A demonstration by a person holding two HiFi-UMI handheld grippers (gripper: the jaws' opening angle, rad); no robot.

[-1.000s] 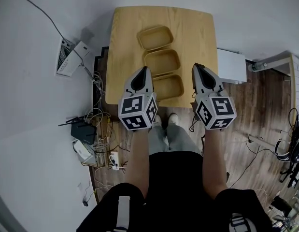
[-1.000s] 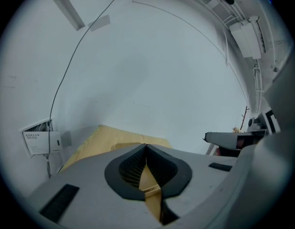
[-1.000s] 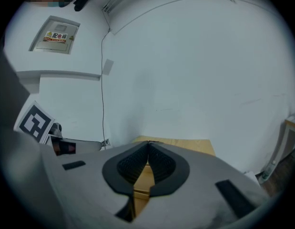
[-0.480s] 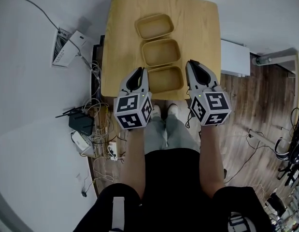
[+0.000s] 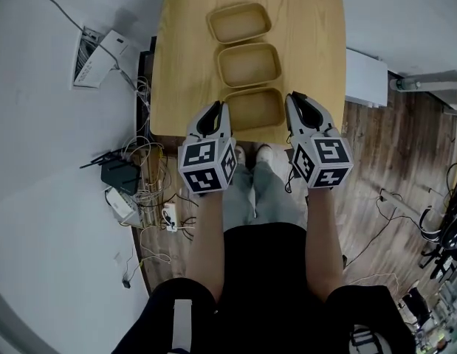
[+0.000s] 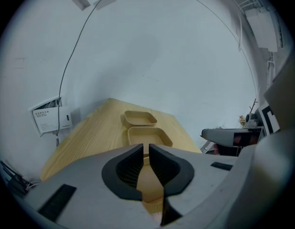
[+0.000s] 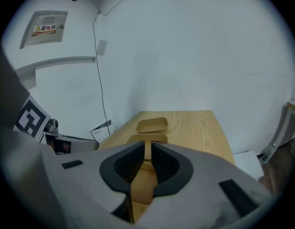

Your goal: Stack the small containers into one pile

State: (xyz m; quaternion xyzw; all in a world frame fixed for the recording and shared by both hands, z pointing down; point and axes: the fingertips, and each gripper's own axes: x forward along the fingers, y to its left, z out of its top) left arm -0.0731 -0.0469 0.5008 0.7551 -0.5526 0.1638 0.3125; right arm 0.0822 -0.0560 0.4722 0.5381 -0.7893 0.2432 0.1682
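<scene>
Three tan shallow containers lie in a row on the wooden table [image 5: 176, 65]: the far one [image 5: 239, 23], the middle one [image 5: 249, 64] and the near one [image 5: 254, 108], each apart and empty. My left gripper [image 5: 215, 108] hangs just left of the near container, my right gripper [image 5: 296, 98] just right of it. In the left gripper view the left gripper [image 6: 146, 147] shows a narrow gap with nothing in it, and the middle container [image 6: 148, 136] lies beyond. The right gripper [image 7: 148, 144] is also slightly open and empty, pointing toward the far container [image 7: 152, 125].
Left of the table the floor holds tangled cables with a black router [image 5: 121, 175] and a white box [image 5: 95, 50]. A white cabinet [image 5: 365, 80] stands to the right. The person's legs and feet are at the table's near edge.
Both grippers have drawn back slightly toward the table's near edge, and now flank the near container's front part. The containers have not moved on the table.
</scene>
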